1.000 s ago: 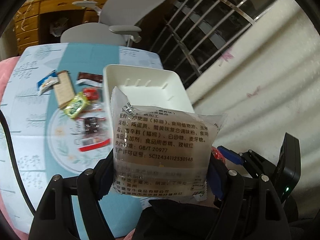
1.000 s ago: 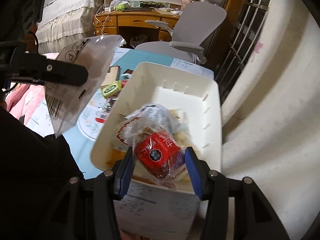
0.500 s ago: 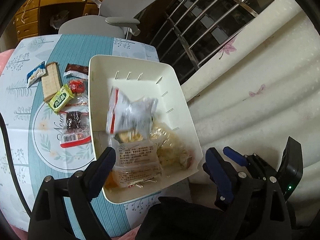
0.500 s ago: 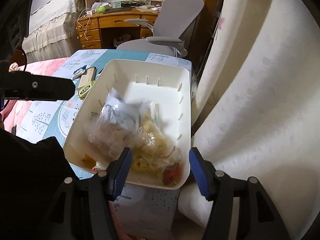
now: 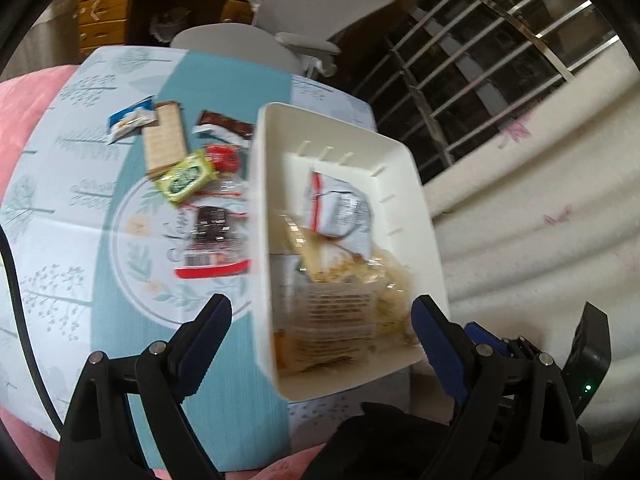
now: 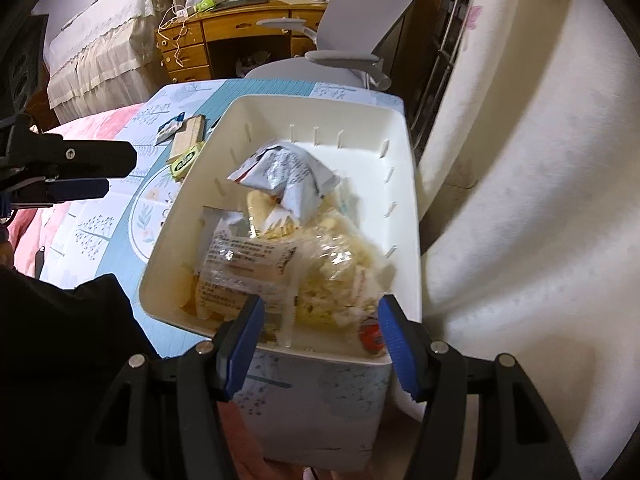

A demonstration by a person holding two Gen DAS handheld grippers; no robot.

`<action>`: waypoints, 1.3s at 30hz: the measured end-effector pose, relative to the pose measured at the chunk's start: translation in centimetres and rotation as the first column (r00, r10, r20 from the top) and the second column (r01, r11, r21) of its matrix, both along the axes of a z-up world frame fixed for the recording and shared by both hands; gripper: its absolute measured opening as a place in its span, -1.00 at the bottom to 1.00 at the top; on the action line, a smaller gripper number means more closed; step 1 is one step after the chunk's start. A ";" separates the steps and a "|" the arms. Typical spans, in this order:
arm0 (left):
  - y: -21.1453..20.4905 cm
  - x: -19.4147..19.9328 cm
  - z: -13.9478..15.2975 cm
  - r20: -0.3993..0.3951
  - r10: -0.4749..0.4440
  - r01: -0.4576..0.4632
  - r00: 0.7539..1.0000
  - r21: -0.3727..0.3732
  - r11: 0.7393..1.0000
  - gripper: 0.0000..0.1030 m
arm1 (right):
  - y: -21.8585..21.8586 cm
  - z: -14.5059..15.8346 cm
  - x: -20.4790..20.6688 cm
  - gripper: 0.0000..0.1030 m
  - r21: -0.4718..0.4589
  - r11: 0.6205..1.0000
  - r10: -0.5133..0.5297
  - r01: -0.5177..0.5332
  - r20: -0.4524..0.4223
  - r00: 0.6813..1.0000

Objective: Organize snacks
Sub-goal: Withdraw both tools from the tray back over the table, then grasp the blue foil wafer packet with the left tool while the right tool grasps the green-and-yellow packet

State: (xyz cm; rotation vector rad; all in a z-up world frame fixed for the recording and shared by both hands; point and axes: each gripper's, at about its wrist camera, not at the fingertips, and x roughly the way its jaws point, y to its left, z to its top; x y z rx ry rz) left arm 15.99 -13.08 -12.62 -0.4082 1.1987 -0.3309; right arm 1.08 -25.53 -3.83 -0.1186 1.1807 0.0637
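A white bin is seen standing at the right edge of the surface, which is covered by a blue and white patterned cloth. Several snack packs are already lying inside it: a white pack with a red stripe toward the far end, a clear pack with printed text at the near left, and a clear bag of pale yellow pieces at the near right. A small red-labelled item is visible in the near right corner.

The left gripper is held above the near end of the bin with its jaws spread wide and nothing between them. The right gripper is held over the bin's near rim, its jaws moderately open and likewise empty; the packs seen between them lie below in the bin and are not pressed by the pads.

More snacks are left on the surface beside the bin's left wall: a blue and white sachet, a tan cracker pack, a green and yellow pack, a small red pack, a dark brown pack and a clear pack with a barcode and red band.

The step in hand appears to be the turn from depositing to collecting. The next move would call for an empty gripper to be carried left over the loose packs, lowered onto 1 of them, and closed gently, since the thin wrappers lie flat and overlap and 2 could be caught at once.
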 end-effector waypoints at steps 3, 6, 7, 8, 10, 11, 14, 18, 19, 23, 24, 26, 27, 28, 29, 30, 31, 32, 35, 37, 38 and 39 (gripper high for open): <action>1.6 0.1 -0.3 -0.010 0.001 -0.001 1.000 0.025 1.000 0.76 | 1.2 -0.2 0.2 0.15 0.008 1.000 -0.003 0.003 -0.010 1.000; 3.1 0.2 -0.3 -0.011 -0.007 0.008 1.000 0.041 0.999 0.76 | 2.5 -0.2 0.7 0.15 0.016 1.000 -0.014 0.014 -0.018 1.000; 3.7 0.3 -0.3 -0.010 -0.009 0.010 1.000 0.044 0.999 0.76 | 2.9 -0.2 0.8 0.15 0.020 1.000 -0.017 0.018 -0.019 1.000; 4.4 0.5 -0.3 -0.010 -0.012 0.012 1.000 0.049 0.999 0.76 | 3.3 -0.1 1.0 0.15 0.026 0.999 -0.022 0.023 -0.019 1.000; 5.6 0.6 -0.1 -0.006 -0.019 0.020 1.000 0.064 0.998 0.76 | 4.4 0.0 1.3 0.15 0.045 0.998 -0.033 0.034 -0.019 0.999; 6.4 0.8 0.0 -0.006 -0.024 0.024 1.000 0.074 0.997 0.76 | 4.9 0.0 1.4 0.15 0.053 0.998 -0.037 0.038 -0.019 0.999; 8.7 1.1 0.1 -0.008 -0.030 0.030 1.000 0.092 0.995 0.76 | 7.0 0.0 2.1 0.16 0.080 0.995 -0.061 0.062 -0.019 0.998; 12.0 1.6 0.1 -0.014 -0.058 0.060 0.998 0.127 0.990 0.76 | 9.9 -0.3 2.8 0.16 0.129 0.986 -0.103 0.105 -0.022 0.994; 12.7 1.7 0.1 -0.015 -0.068 0.069 0.998 0.136 0.988 0.76 | 10.4 -0.4 3.0 0.16 0.138 0.984 -0.115 0.117 -0.024 0.993; 15.9 2.7 -0.2 -0.021 -0.116 0.118 0.993 0.170 0.978 0.76 | 13.5 -0.9 3.8 0.16 0.153 0.972 -0.178 0.180 -0.029 0.984; 16.4 2.9 -0.2 -0.023 -0.125 0.127 0.992 0.176 0.976 0.76 | 14.2 -1.1 4.1 0.16 0.155 0.968 -0.193 0.196 -0.030 0.981; 17.8 3.6 -0.3 -0.025 -0.150 0.152 0.988 0.188 0.970 0.76 | 15.3 -1.3 4.6 0.16 0.176 0.958 -0.226 0.228 -0.033 0.974; 18.3 3.9 -0.4 -0.025 -0.160 0.162 0.987 0.191 0.968 0.76 | 16.0 -1.4 4.9 0.16 0.189 0.950 -0.247 0.249 -0.033 0.968; 18.9 4.4 -0.4 -0.023 -0.175 0.176 0.984 0.196 0.965 0.76 | 16.5 -1.3 5.0 0.16 0.193 0.946 -0.258 0.259 -0.032 0.966; 19.3 4.7 -0.4 -0.020 -0.185 0.186 0.982 0.200 0.962 0.76 | 17.0 -1.4 5.3 0.16 0.197 0.943 -0.268 0.269 -0.030 0.963; 19.7 5.2 -0.5 -0.016 -0.198 0.197 0.980 0.204 0.959 0.76 | 17.5 -1.4 5.5 0.16 0.202 0.939 -0.278 0.278 -0.029 0.960; 20.1 5.8 -0.6 -0.015 -0.206 0.204 0.979 0.209 0.956 0.76 | 18.1 -1.5 5.8 0.16 0.208 0.935 -0.289 0.288 -0.026 0.957; 20.3 6.4 -0.7 -0.017 -0.210 0.209 0.978 0.214 0.954 0.76 | 18.5 -1.6 6.0 0.16 0.213 0.931 -0.297 0.295 -0.026 0.955; 21.3 8.5 -1.0 -0.023 -0.221 0.220 0.975 0.222 0.950 0.76 | 19.6 -2.1 7.1 0.16 0.235 0.912 -0.336 0.337 -0.045 0.941; 21.5 9.7 -1.3 -0.023 -0.233 0.232 0.972 0.226 0.946 0.76 | 20.0 -2.5 8.0 0.16 0.251 0.894 -0.368 0.370 -0.058 0.928; 21.5 10.5 -1.5 -0.024 -0.243 0.242 0.970 0.228 0.943 0.76 | 20.2 -2.6 8.3 0.16 0.256 0.887 -0.382 0.384 -0.059 0.922; 21.5 11.2 -1.7 -0.026 -0.251 0.250 0.968 0.227 0.941 0.76 | 20.2 -2.8 8.9 0.16 0.261 0.875 -0.406 0.408 -0.061 0.912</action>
